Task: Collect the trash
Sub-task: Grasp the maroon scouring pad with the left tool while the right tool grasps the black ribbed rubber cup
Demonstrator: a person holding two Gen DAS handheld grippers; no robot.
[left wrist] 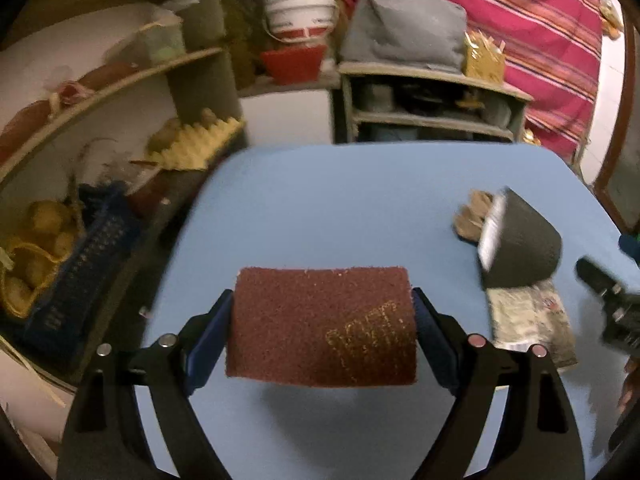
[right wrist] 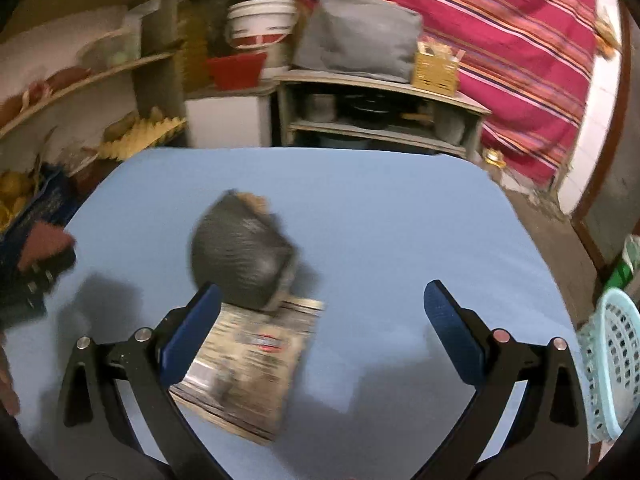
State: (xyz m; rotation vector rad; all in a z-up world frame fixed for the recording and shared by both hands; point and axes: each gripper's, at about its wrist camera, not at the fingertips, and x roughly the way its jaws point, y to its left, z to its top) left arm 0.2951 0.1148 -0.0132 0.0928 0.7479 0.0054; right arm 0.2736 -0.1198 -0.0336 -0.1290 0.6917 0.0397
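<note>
Two grippers over blue desk (right wrist: 380, 208). Left gripper (left wrist: 322, 326) clamps maroon scrub pad (left wrist: 320, 324), lifted above desk's near-left part. Right gripper (right wrist: 320, 334) wide, nothing between jaws. Dark bowl (right wrist: 240, 252) tipped on printed wrapper (right wrist: 248, 364), mid-desk, brown scrap (left wrist: 472, 216) behind it. Far and right desk edges bare; light basket (right wrist: 608, 360) off right edge.

A blue surface (right wrist: 380, 208) fronts cluttered shelves (right wrist: 384, 92), a white bucket (right wrist: 260, 20) and a striped pink cloth (right wrist: 512, 40).
</note>
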